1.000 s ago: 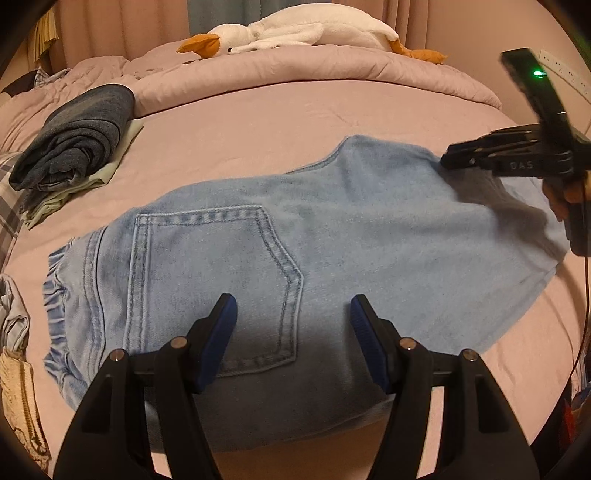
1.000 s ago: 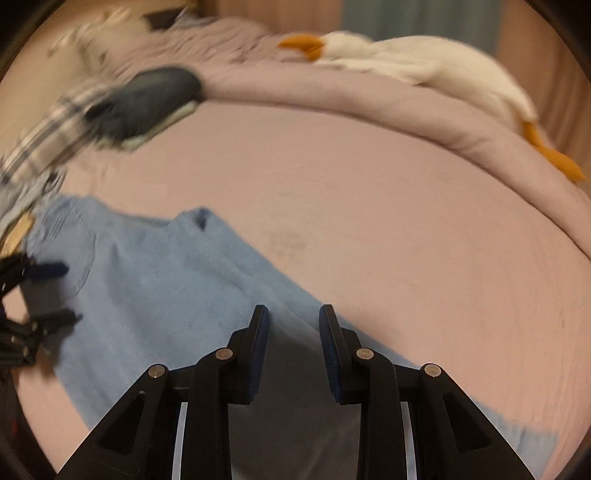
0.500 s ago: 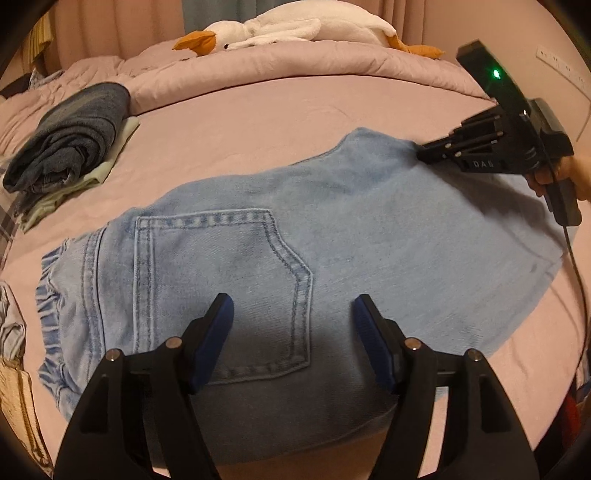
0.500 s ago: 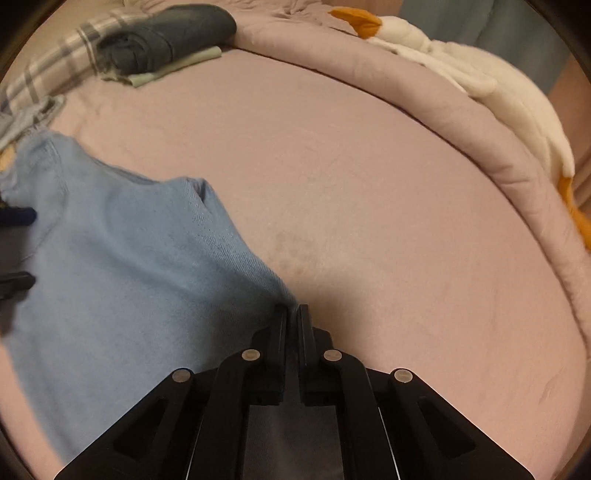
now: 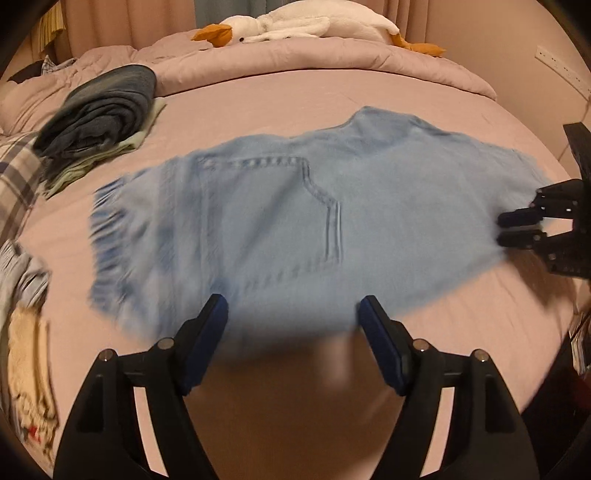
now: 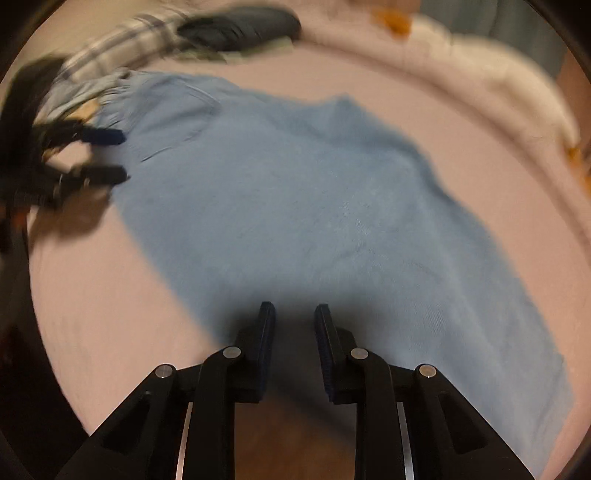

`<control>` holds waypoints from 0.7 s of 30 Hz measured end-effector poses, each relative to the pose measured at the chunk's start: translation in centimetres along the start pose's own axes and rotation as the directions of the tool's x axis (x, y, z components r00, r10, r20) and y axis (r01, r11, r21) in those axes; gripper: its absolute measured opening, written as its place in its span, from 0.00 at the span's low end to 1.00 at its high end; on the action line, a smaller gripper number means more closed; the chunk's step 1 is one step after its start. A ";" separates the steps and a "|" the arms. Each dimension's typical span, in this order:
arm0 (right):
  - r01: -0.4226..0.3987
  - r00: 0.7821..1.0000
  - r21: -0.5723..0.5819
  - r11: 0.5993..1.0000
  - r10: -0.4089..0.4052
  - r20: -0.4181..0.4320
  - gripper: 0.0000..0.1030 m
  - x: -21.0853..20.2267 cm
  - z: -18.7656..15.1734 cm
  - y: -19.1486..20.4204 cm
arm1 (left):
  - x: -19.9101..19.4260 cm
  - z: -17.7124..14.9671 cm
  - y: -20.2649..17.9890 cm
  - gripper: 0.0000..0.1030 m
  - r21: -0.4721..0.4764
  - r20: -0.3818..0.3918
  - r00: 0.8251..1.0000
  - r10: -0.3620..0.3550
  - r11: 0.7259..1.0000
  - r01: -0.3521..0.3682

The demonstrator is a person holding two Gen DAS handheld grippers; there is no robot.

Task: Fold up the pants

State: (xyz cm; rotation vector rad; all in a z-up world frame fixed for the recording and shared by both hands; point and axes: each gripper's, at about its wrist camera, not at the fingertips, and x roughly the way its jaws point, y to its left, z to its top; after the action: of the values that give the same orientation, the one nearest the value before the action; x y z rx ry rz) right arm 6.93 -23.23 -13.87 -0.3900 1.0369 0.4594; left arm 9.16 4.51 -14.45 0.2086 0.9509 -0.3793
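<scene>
Light blue jeans (image 5: 295, 221) lie flat on the pink bed sheet (image 5: 258, 107), back pocket up, frayed waistband to the left. My left gripper (image 5: 293, 310) hovers over the near edge of the jeans, jaws wide and still opening, with nothing between them. My right gripper (image 5: 517, 227) sits at the right-hand edge of the jeans. In the right wrist view, the right gripper (image 6: 294, 308) is just above the near edge of the jeans (image 6: 314, 203), jaws opening with a narrow gap and no cloth pinched. The left gripper (image 6: 107, 155) shows at the far left.
A stack of folded dark clothes (image 5: 99, 110) lies at the back left. A plush goose (image 5: 295, 26) rests on the rolled duvet (image 5: 332, 55) at the back. Plaid fabric (image 5: 18, 173) and loose garments (image 5: 22, 332) crowd the left edge.
The left gripper drew back toward the jeans' near edge and spread wider. The right gripper went from the far edge of the leg to its right end, shutting and then parting again.
</scene>
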 end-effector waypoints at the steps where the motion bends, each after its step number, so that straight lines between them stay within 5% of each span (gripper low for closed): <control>1: -0.009 1.000 0.018 1.000 0.009 -0.011 0.24 -0.5 -0.6 -0.1 | -0.6 -0.7 0.1 0.72 0.006 0.002 1.000 0.010 1.000 -0.010; 3: -0.031 0.999 0.111 0.993 0.034 -0.023 0.24 -1.7 -1.5 -1.1 | -2.2 -2.2 0.7 0.72 -0.019 0.021 0.999 0.024 1.000 -0.024; 7: -0.062 0.992 0.204 0.977 0.038 0.121 0.24 -4.5 -2.6 -1.9 | -4.4 -4.6 3.7 0.72 -0.226 0.063 0.997 0.039 0.974 -0.024; 13: -0.046 0.985 0.198 0.979 0.012 0.172 0.24 -3.2 -1.5 0.6 | -5.0 -5.7 6.6 0.70 -0.462 0.155 0.988 -0.024 0.882 0.094; 15: -0.042 0.984 0.169 0.985 0.011 0.180 0.24 -2.6 -1.0 1.5 | -4.7 -5.4 7.6 0.70 -0.536 0.204 0.977 -0.069 0.827 0.170; 18: -0.017 0.982 0.126 0.992 -0.007 0.187 0.24 -2.1 -0.2 2.6 | -4.1 -3.8 8.0 0.70 -0.583 0.228 0.972 -0.063 0.790 0.188; 21: -0.018 0.981 0.085 0.996 0.002 0.192 0.24 -1.7 0.3 3.6 | -3.1 -2.5 9.1 0.46 -0.627 0.243 0.965 -0.102 0.742 0.237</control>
State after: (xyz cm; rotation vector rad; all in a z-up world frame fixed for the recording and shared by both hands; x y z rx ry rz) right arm 4.52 -20.38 -12.52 -0.2581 0.8686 0.4506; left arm 9.34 14.38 -13.19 -0.5600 0.8582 -0.2078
